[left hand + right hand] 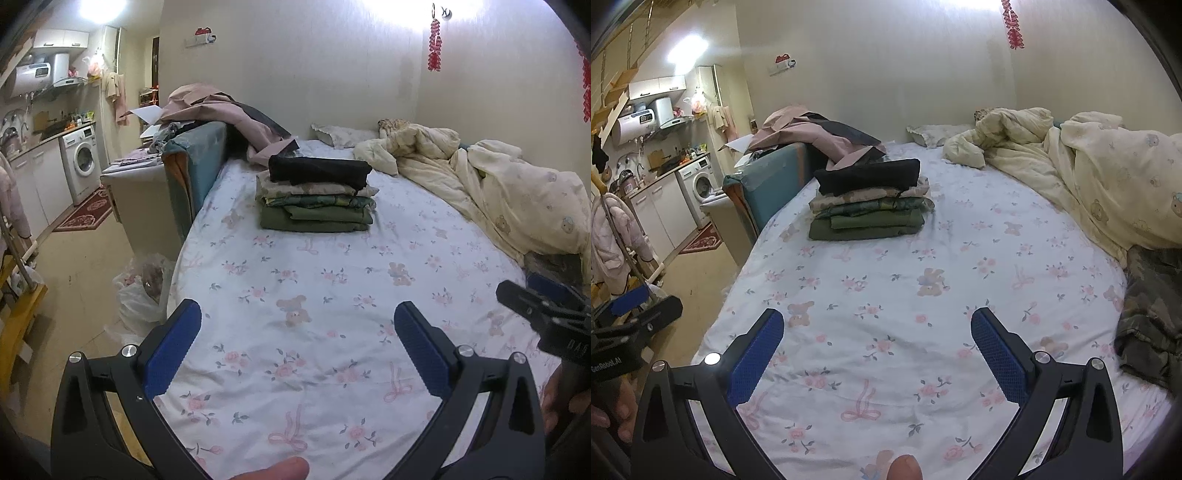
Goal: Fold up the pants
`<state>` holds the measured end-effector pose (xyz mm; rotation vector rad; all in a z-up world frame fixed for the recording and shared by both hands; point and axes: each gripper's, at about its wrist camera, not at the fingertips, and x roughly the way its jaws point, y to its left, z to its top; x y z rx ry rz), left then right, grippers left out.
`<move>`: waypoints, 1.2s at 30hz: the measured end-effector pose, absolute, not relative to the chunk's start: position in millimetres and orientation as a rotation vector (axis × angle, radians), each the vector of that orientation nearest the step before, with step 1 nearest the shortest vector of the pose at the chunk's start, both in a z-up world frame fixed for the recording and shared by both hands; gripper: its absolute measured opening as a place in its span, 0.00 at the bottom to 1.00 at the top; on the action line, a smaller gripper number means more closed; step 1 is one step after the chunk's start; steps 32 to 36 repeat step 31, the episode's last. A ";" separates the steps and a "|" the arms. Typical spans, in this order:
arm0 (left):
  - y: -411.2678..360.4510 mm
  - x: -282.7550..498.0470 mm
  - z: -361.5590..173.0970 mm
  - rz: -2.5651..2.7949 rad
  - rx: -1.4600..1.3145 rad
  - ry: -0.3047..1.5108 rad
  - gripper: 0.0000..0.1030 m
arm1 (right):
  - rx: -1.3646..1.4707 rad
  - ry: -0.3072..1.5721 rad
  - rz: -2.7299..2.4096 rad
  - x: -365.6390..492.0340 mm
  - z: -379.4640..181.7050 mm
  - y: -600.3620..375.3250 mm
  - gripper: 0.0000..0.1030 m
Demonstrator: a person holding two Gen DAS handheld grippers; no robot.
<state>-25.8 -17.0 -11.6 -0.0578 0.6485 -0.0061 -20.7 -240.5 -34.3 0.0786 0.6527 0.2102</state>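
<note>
A stack of folded pants, black on top and green below, sits on the floral bed sheet; it also shows in the right wrist view. Crumpled camouflage pants lie at the bed's right edge. My left gripper is open and empty above the sheet, well short of the stack. My right gripper is open and empty above the sheet; its body shows in the left wrist view. The left gripper's body shows at the left of the right wrist view.
A cream quilt is bunched along the bed's right side, with a pillow at the head. Pink and dark clothes lie heaped on a teal headboard. A plastic bag lies on the floor at left, and a washing machine stands beyond.
</note>
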 end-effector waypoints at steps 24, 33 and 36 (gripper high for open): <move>-15.9 -25.5 -11.4 -0.005 -0.065 0.633 1.00 | 0.072 0.643 0.217 -23.0 -32.1 -238.0 1.00; -17.3 -24.4 -11.5 -0.006 -0.065 0.637 1.00 | 0.088 0.652 0.215 -20.0 -33.5 -239.8 1.00; -17.3 -24.4 -11.5 -0.006 -0.065 0.637 1.00 | 0.088 0.652 0.215 -20.0 -33.5 -239.8 1.00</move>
